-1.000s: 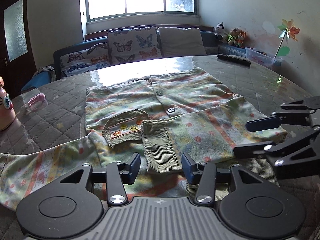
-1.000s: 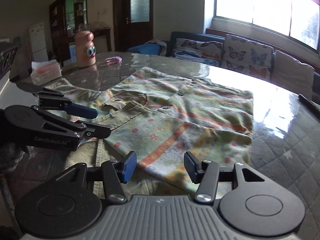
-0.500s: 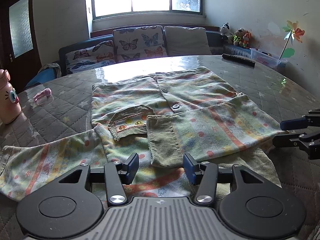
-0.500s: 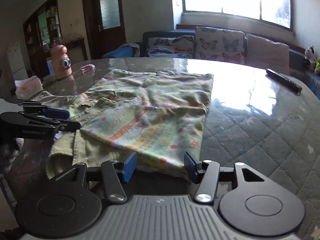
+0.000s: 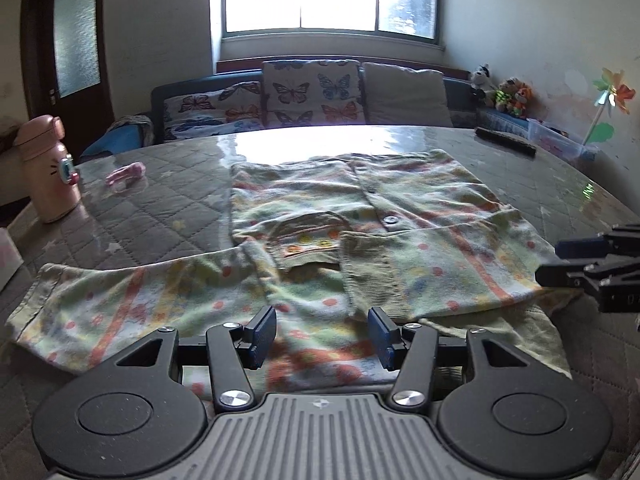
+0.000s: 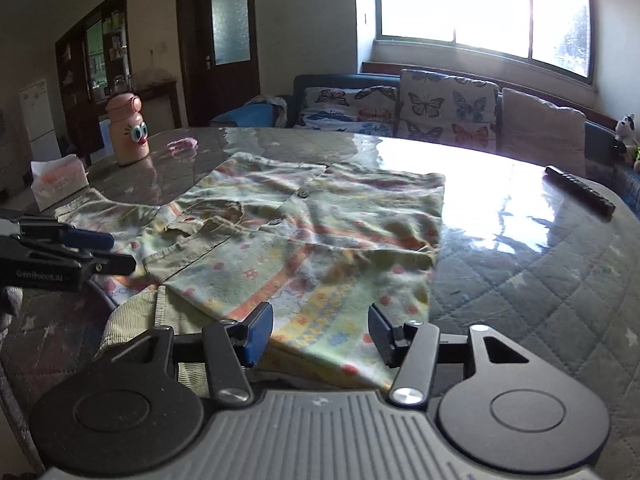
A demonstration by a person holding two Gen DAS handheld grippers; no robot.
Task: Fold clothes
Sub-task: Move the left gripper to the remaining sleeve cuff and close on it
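A green patterned button shirt (image 5: pixel 360 216) with orange stripes and dots lies flat on the round table (image 5: pixel 160 208). Its right sleeve is folded across the body; its left sleeve (image 5: pixel 120 304) lies stretched out to the left. My left gripper (image 5: pixel 322 336) is open and empty, just above the shirt's near edge. My right gripper (image 6: pixel 320 332) is open and empty over the shirt's (image 6: pixel 320 232) near right corner. It shows at the right edge of the left wrist view (image 5: pixel 576 262). The left gripper shows at the left of the right wrist view (image 6: pixel 104 252).
A pink bottle (image 5: pixel 48 168) and a small pink object (image 5: pixel 126 172) stand at the table's left. A tissue box (image 6: pixel 58 180) sits near them. A black remote (image 5: pixel 504 146) lies at the far right. A sofa with butterfly cushions (image 5: pixel 312 96) is behind the table.
Both grippers have drawn back from the shirt, and the right gripper has moved right, off the folded sleeve. The shirt lies as before.
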